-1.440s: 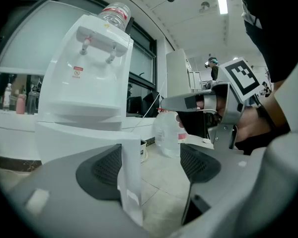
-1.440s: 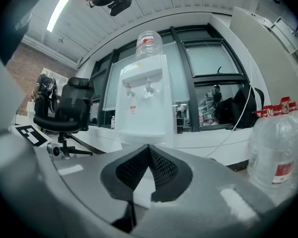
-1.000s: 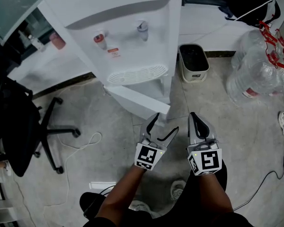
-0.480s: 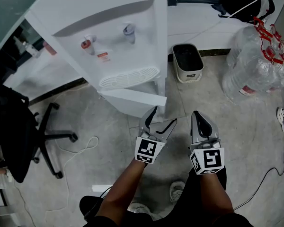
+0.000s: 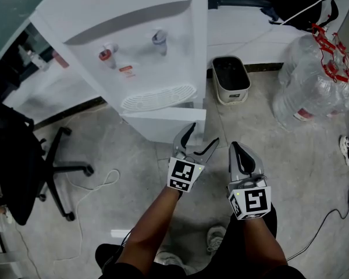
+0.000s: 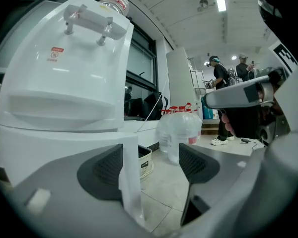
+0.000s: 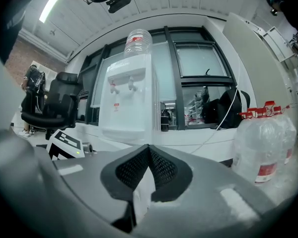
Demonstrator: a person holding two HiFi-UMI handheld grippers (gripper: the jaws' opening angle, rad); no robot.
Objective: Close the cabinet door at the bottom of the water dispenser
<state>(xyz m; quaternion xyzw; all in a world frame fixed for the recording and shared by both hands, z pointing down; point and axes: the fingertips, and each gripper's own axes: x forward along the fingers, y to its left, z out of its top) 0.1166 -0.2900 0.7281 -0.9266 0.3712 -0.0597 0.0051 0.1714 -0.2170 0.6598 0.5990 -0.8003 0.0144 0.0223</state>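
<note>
Cabinet door (image 5: pixel 163 127) closer to shut

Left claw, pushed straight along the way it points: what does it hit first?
Probably the free edge of the open cabinet door under the water dispenser. That edge already stands between the open jaws of the left claw, though depth is unclear.
</note>
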